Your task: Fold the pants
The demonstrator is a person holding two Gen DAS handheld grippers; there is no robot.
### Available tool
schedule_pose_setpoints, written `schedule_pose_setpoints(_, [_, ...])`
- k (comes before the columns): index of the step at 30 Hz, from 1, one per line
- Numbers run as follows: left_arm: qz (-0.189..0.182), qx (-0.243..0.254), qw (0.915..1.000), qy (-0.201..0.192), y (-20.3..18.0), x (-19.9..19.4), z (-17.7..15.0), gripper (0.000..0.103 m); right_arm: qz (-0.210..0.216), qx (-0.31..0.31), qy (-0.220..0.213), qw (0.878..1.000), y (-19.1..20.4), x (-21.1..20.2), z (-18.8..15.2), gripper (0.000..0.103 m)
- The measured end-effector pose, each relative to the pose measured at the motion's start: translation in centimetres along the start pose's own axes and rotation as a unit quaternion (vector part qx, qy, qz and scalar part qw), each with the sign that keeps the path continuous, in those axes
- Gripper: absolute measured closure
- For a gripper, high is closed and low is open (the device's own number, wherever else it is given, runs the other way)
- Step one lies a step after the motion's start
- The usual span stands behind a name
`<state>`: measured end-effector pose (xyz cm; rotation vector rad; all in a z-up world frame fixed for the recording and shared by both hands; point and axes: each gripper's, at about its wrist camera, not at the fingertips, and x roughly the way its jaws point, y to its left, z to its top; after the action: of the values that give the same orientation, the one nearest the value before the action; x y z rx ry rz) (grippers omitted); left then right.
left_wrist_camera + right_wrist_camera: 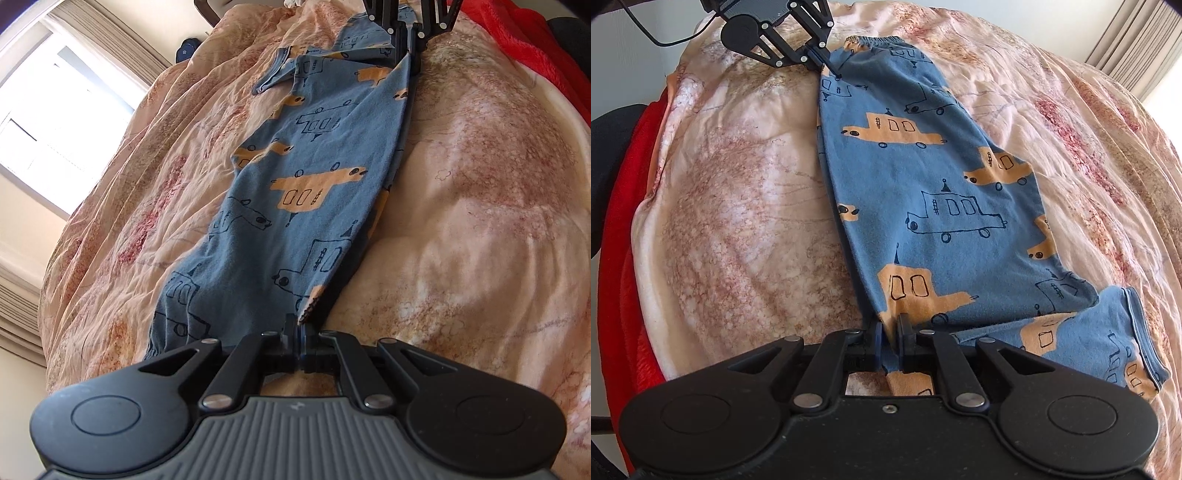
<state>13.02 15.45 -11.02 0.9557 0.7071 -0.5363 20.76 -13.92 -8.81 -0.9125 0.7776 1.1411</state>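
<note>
Blue pants printed with orange and outlined cars lie folded lengthwise, one leg over the other, on a peach floral bedspread. My left gripper is shut on the pants' edge near the elastic waistband. My right gripper is shut on the same long edge of the pants near the leg cuffs. Each gripper shows in the other's view, the right one at the far end, the left one by the waistband. The fabric is stretched between them.
A red blanket lies along the bed's edge, also in the left wrist view. A black chair stands beside the bed. A window with curtains is beyond the bed.
</note>
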Motion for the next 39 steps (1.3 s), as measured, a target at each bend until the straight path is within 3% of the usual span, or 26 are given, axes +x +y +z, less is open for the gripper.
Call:
schedule_pose_setpoints(3, [-0.001, 0.005, 1.0000, 0.002, 0.1, -0.5, 0.3, 0.102, 0.002, 0.000, 0.002, 1.000, 0.1, -0.6, -0.3, 0.085])
schedule_pose_setpoints(8, [-0.007, -0.015, 0.9998, -0.012, 0.6, -2.0, 1.3, 0.096, 0.000, -0.002, 0.019, 1.000, 0.3, -0.6, -1.0, 0.084])
schedule_pose_setpoints(10, [-0.009, -0.009, 0.9998, -0.012, 0.2, -2.5, 1.7, 0.095, 0.008, 0.015, 0.028, 0.999, 0.0, -0.3, -1.1, 0.080])
schedule_pose_setpoints(14, [-0.032, 0.008, 0.9994, 0.008, -0.6, -2.4, 1.9, 0.095, 0.040, 0.070, 0.014, 0.997, -0.7, -1.1, -1.4, 0.057])
schedule_pose_setpoints(16, [-0.038, 0.007, 0.9992, 0.015, -0.7, -2.4, 1.8, 0.095, 0.048, 0.079, 0.018, 0.996, -0.7, -1.2, -1.7, 0.055])
schedule_pose_setpoints(18, [-0.044, -0.016, 0.9989, 0.006, -0.2, -2.9, 1.9, 0.095, 0.062, 0.108, 0.001, 0.992, -1.1, -2.0, -1.9, 0.055])
schedule_pose_setpoints(22, [-0.042, -0.100, 0.9928, -0.050, 1.6, -4.2, 3.5, 0.091, 0.104, 0.178, -0.063, 0.976, -2.9, -4.7, -2.4, 0.055])
schedule_pose_setpoints(24, [-0.048, -0.146, 0.9843, -0.086, 2.2, -4.2, 5.2, 0.076, 0.086, 0.192, -0.080, 0.974, -3.8, -6.0, -2.9, 0.047])
schedule_pose_setpoints(26, [-0.069, -0.199, 0.9691, -0.128, 2.6, -3.4, 7.7, 0.048, 0.056, 0.207, -0.090, 0.973, -5.1, -7.3, -3.8, 0.043])
schedule_pose_setpoints(27, [-0.083, -0.223, 0.9609, -0.141, 2.7, -2.9, 8.9, 0.045, 0.038, 0.216, -0.090, 0.971, -5.9, -7.9, -4.4, 0.040])
schedule_pose_setpoints(31, [-0.190, -0.327, 0.9099, -0.169, 2.4, 1.7, 14.8, 0.048, -0.018, 0.249, -0.076, 0.965, -8.9, -9.3, -6.9, 0.037])
schedule_pose_setpoints(34, [-0.247, -0.376, 0.8780, -0.164, 1.1, 5.7, 18.6, 0.062, -0.047, 0.264, -0.071, 0.961, -11.0, -9.9, -8.5, 0.036])
schedule_pose_setpoints(36, [-0.258, -0.390, 0.8707, -0.153, 0.4, 7.6, 20.4, 0.064, -0.058, 0.272, -0.073, 0.958, -12.3, -10.0, -9.3, 0.036])
schedule_pose_setpoints(39, [-0.231, -0.410, 0.8744, -0.120, -0.5, 10.4, 22.1, 0.072, -0.067, 0.273, -0.077, 0.957, -13.9, -9.7, -9.8, 0.036])
